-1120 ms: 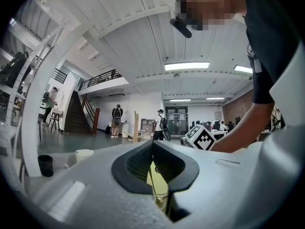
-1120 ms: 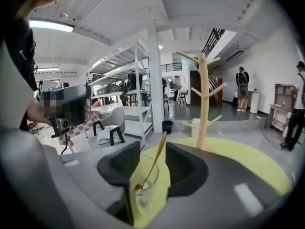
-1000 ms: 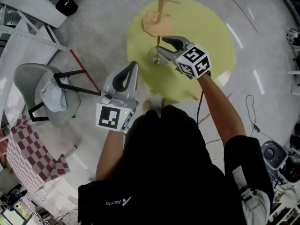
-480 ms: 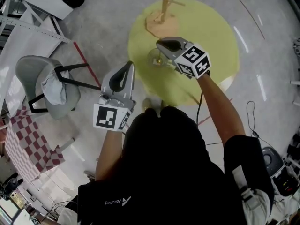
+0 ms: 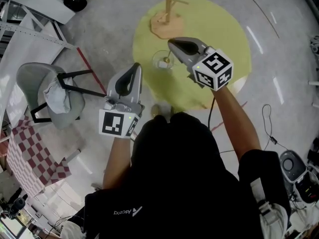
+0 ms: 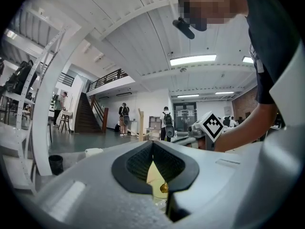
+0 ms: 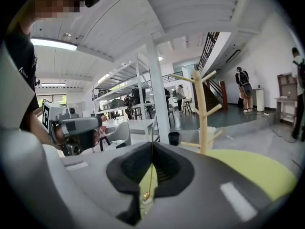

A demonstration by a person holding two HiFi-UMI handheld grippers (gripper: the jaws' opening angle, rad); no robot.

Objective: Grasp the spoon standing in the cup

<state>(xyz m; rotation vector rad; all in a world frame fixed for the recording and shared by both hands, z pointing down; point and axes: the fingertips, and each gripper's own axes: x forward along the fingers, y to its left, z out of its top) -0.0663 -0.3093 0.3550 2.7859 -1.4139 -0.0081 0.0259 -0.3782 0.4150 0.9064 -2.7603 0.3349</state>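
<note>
A clear glass cup (image 5: 162,61) stands on the round yellow table (image 5: 219,29), with a thin golden spoon (image 5: 168,59) upright in it. My right gripper (image 5: 172,43) hangs just above the cup, shut on the top of the spoon handle. In the right gripper view the spoon (image 7: 149,175) runs down from the closed tips of the right gripper (image 7: 152,144) to its bowl. My left gripper (image 5: 136,67) is shut and holds nothing, to the left of the table edge. In the left gripper view the left gripper (image 6: 152,142) frames the spoon bowl (image 6: 163,187).
A wooden branched stand (image 5: 167,6) rises at the table's far side, close behind the cup. A grey chair (image 5: 47,96) with a cloth on it stands at the left. A black bin (image 5: 75,2) and white shelving sit at the far left. Cables lie on the floor at the right.
The right gripper's jaws stood open around the spoon handle a second ago and have closed on it. The left gripper has stayed where it was.
</note>
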